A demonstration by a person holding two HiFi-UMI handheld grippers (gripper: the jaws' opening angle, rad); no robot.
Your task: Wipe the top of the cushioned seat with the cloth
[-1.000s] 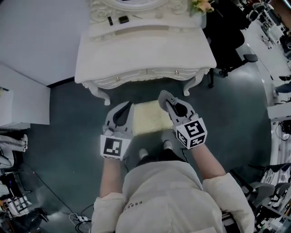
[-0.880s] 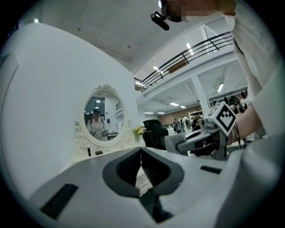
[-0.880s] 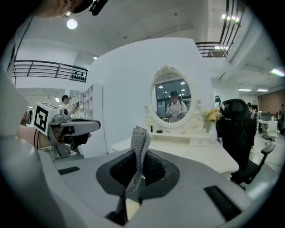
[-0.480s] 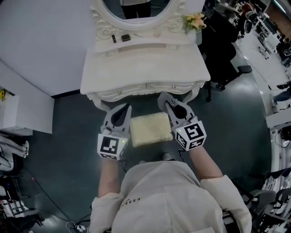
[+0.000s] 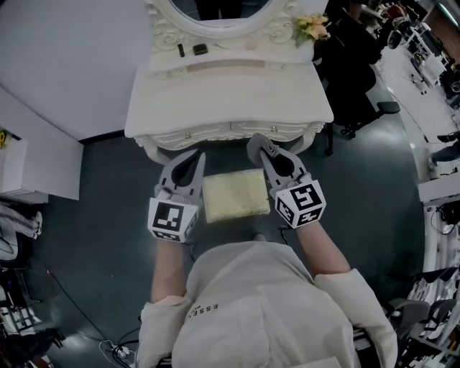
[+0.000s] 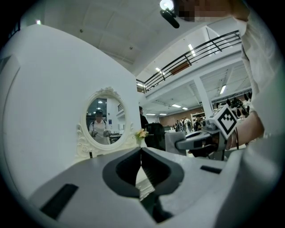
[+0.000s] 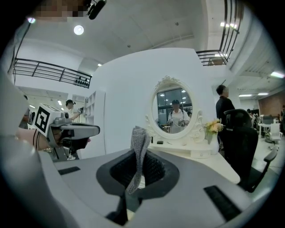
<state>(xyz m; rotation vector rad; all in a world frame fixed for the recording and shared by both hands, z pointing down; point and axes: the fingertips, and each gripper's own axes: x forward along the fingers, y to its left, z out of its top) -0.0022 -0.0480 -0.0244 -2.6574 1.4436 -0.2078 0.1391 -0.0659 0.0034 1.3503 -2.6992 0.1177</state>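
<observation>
- Two grippers are held up in front of you, both aimed level toward the table and not down at the work.
- Your left gripper (image 6: 141, 153) is clenched with its jaws pressed together and nothing between them. It hangs idle off the left side of the seat.
- Your right gripper (image 7: 141, 156) is clamped on the cloth (image 7: 139, 140). This is a grey knitted strip pinched in a narrow fold that stands up past the jaw tips.
- The cushioned seat (image 5: 233, 195) is pale and square. It stands on the floor (image 5: 108, 215) below and between the grippers, just in front of the table. The cloth is not on it, so the wipe looks not yet begun.
- Risk at the cloth: only a thin fold sticks out past the jaws. Press down as held and the hard jaw tips, not the fabric, may drag across the cushion. The strip may also pull free under friction.
- Risk at the seat: it looks light and unbraced, so a firm stroke could push it along the floor. Your free gripper could steady it.
- Risk at the table (image 5: 230, 93): its carved front sits just beyond the seat's far edge. A long forward stroke could run the gripper into it.
- Farthest back, the mirror (image 5: 215, 7) and the flowers (image 5: 314, 27) stand at the rear of the table, well clear of the work.
</observation>
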